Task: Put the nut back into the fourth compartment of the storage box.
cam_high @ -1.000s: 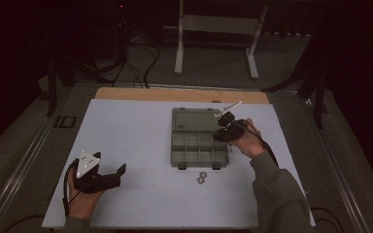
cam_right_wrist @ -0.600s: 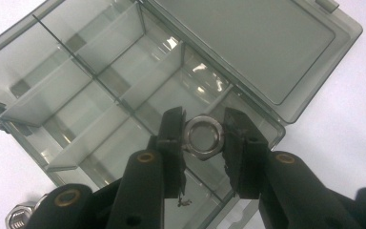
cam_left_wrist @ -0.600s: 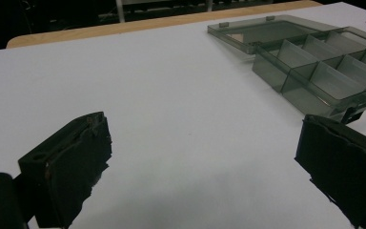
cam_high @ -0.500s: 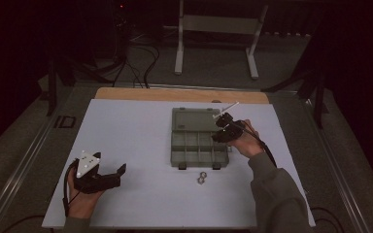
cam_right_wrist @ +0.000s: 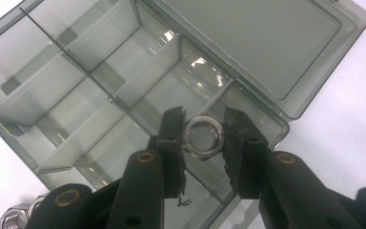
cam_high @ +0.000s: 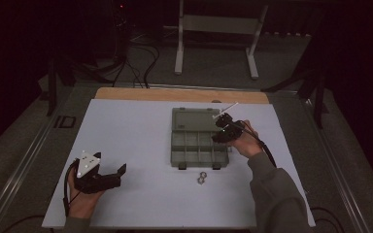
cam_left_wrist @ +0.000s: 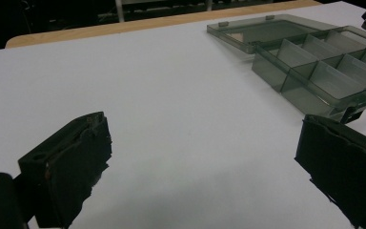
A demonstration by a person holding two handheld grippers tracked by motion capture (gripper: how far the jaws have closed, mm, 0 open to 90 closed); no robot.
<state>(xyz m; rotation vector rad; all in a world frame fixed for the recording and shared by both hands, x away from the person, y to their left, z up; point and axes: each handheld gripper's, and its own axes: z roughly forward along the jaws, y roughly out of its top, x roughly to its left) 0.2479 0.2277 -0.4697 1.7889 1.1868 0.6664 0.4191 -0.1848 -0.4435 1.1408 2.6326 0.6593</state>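
Above the open compartment box [cam_right_wrist: 147, 67], right over a cell in the row that borders the flat-lying lid [cam_right_wrist: 262, 38], hangs a metal nut [cam_right_wrist: 203, 138], pinched by its outer edge between the two black jaws of the right gripper [cam_right_wrist: 204, 125]. Jaws partly closed, no wider than the nut itself, pads pressing on either side, hole facing the camera so the ring lies roughly flat over the cell. Straight down from the claw, then, lies the target: no sideways travel called for by the look of it, only a lowering and a release, with the divider walls close on either side as the one thing to clear. From the high view, reaches in from the box's right side [cam_high: 174, 145], near its far right corner, right gripper [cam_high: 218, 132] clearly the nearer hand. Rests well apart at the near left of the white table [cam_high: 126, 126] the left gripper [cam_high: 117, 174], jaws spread wide with nothing between them [cam_left_wrist: 202, 157], pointing towards the box. Lie just in front of the box's near edge two more nuts [cam_high: 202, 179], touching or almost so, cut off at the bottom left of the right gripper view [cam_right_wrist: 16, 217]. Cannot tell how high the nut hangs above the cell floor, nor whether any cell already holds anything: smoky plastic and glare hide that.
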